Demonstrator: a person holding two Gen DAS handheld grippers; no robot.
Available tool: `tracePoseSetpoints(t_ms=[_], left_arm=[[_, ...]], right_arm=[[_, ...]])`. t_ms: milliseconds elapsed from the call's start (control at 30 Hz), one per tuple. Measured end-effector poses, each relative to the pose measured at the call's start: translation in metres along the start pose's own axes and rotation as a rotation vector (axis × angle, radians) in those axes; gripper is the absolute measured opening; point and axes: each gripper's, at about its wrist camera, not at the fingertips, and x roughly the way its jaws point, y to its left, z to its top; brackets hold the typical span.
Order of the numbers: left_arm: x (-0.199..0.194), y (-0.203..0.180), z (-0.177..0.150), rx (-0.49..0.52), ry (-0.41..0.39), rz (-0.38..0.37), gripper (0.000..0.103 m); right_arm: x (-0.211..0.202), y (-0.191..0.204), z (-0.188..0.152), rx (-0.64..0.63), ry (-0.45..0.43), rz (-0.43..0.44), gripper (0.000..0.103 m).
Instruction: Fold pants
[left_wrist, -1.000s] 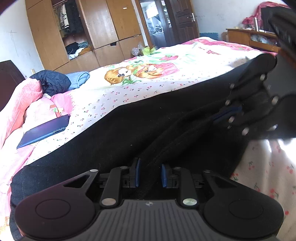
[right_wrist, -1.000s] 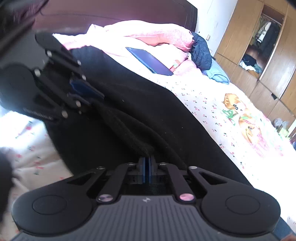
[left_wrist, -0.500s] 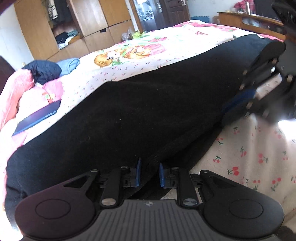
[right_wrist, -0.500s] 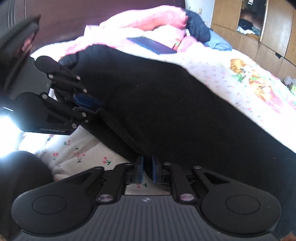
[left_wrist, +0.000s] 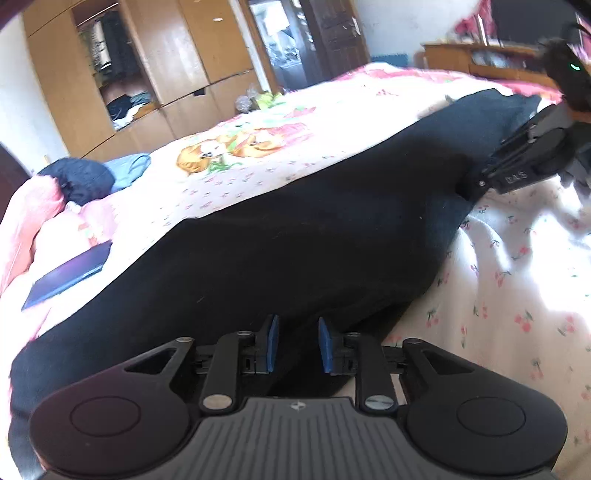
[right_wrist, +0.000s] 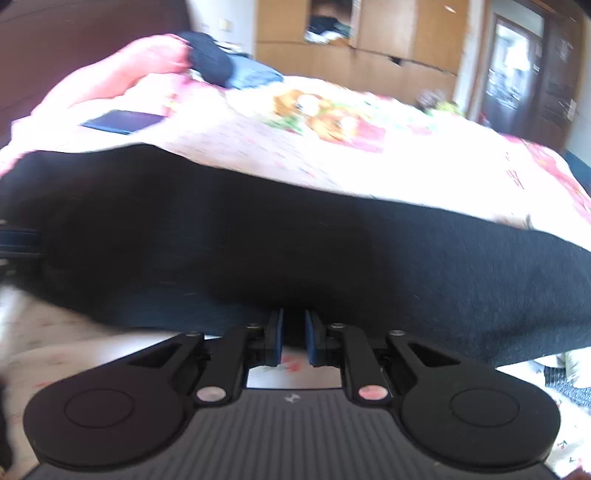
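Black pants (left_wrist: 295, 229) lie flat in a long band across the floral bed sheet (left_wrist: 517, 280); they also fill the middle of the right wrist view (right_wrist: 295, 243). My left gripper (left_wrist: 294, 341) is open, its blue pads astride the near edge of the pants without pinching it. My right gripper (right_wrist: 294, 334) is open by a narrow gap at the pants' near edge, with cloth between the pads. In the left wrist view the right gripper (left_wrist: 480, 182) shows at the far end of the pants. The left gripper's fingers (right_wrist: 18, 240) show at the left edge of the right wrist view.
A dark blue tablet (left_wrist: 70, 277) lies on the pink bedding (left_wrist: 33, 206) near the pillows. A dark bundle of clothes (left_wrist: 79, 179) sits beyond it. Wooden wardrobes (left_wrist: 147, 74) and a door (left_wrist: 332, 37) stand behind the bed. A wooden sideboard (left_wrist: 480, 62) is at the back right.
Both grippers have let go of the pants and opened. The raised fold of cloth has dropped flat onto the bed. The right gripper has swung away toward the far end.
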Motion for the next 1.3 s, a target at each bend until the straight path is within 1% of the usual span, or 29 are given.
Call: tracePoseSetpoints(t_ms=[33, 67, 100, 133, 167, 233, 300, 367, 400, 433, 467, 500, 567, 600, 667, 733, 767, 833, 867, 900, 1000, 1067, 1167, 1233, 1300], left_arm=[[0.005, -0.003, 0.003, 0.020, 0.018, -0.002, 0.039], [0.008, -0.004, 0.005, 0.033, 0.034, -0.020, 0.039], [0.008, -0.004, 0.006, 0.038, 0.038, -0.040, 0.039], [0.006, -0.002, 0.006, 0.040, 0.040, -0.057, 0.039], [0.005, -0.002, 0.005, 0.039, 0.038, -0.057, 0.039], [0.004, -0.001, 0.008, 0.018, 0.018, -0.057, 0.039], [0.006, -0.002, 0.015, -0.034, -0.006, -0.052, 0.039], [0.011, -0.005, 0.017, -0.052, -0.009, -0.043, 0.040], [0.015, -0.007, 0.016, -0.045, 0.005, -0.038, 0.041], [0.021, -0.009, 0.013, -0.033, 0.042, -0.044, 0.044], [0.024, -0.010, 0.010, -0.019, 0.067, -0.049, 0.044], [0.023, -0.012, 0.009, -0.001, 0.062, -0.044, 0.044], [0.016, -0.016, 0.011, 0.026, 0.038, -0.026, 0.044], [0.013, -0.017, 0.014, 0.021, 0.019, -0.020, 0.044], [0.010, -0.021, 0.022, -0.001, -0.018, -0.034, 0.044], [0.012, -0.028, 0.031, -0.008, -0.045, -0.052, 0.044], [0.015, -0.033, 0.036, -0.007, -0.052, -0.059, 0.044], [0.019, -0.042, 0.044, 0.000, -0.058, -0.076, 0.044], [0.021, -0.046, 0.048, 0.008, -0.061, -0.073, 0.044], [0.022, -0.049, 0.050, 0.018, -0.061, -0.067, 0.044], [0.023, -0.053, 0.052, 0.035, -0.046, -0.054, 0.045], [0.021, -0.052, 0.051, 0.042, -0.022, -0.048, 0.047], [0.019, -0.047, 0.045, 0.043, 0.026, -0.027, 0.048], [0.014, -0.045, 0.041, 0.032, 0.037, -0.040, 0.048], [0.008, -0.047, 0.041, 0.047, 0.030, -0.049, 0.048]], right_arm=[[0.002, -0.007, 0.001, 0.026, 0.017, -0.014, 0.012], [-0.001, -0.013, 0.002, 0.051, 0.025, -0.015, 0.013], [-0.008, -0.014, 0.003, 0.050, 0.032, -0.014, 0.013], [-0.016, -0.017, 0.001, 0.043, 0.033, -0.022, 0.016], [-0.024, -0.021, -0.001, 0.041, 0.030, -0.029, 0.019], [-0.034, -0.025, -0.002, 0.052, -0.007, -0.029, 0.019], [-0.030, -0.027, -0.005, 0.065, -0.053, -0.020, 0.019], [-0.016, -0.030, -0.003, 0.092, -0.029, -0.041, 0.021], [-0.007, -0.038, -0.005, 0.126, 0.004, -0.044, 0.021], [-0.002, -0.046, -0.008, 0.168, 0.032, -0.044, 0.020], [-0.004, -0.057, -0.009, 0.225, 0.040, -0.039, 0.019], [-0.012, -0.065, -0.011, 0.283, 0.033, -0.029, 0.019], [-0.034, -0.080, -0.021, 0.364, -0.021, -0.042, 0.022], [-0.048, -0.090, -0.031, 0.410, -0.055, -0.074, 0.023], [-0.065, -0.106, -0.046, 0.495, -0.095, -0.132, 0.027], [-0.072, -0.121, -0.060, 0.584, -0.122, -0.191, 0.029], [-0.071, -0.132, -0.065, 0.646, -0.136, -0.196, 0.032], [-0.068, -0.153, -0.076, 0.802, -0.189, -0.142, 0.032], [-0.065, -0.164, -0.080, 0.873, -0.218, -0.089, 0.033], [-0.058, -0.170, -0.081, 0.918, -0.228, -0.048, 0.033], [-0.039, -0.179, -0.080, 0.939, -0.245, -0.002, 0.033], [-0.030, -0.183, -0.083, 0.957, -0.251, 0.013, 0.033], [-0.033, -0.189, -0.096, 1.017, -0.263, 0.042, 0.033], [-0.043, -0.192, -0.102, 0.997, -0.264, 0.030, 0.033], [-0.051, -0.190, -0.102, 0.962, -0.260, 0.002, 0.033]])
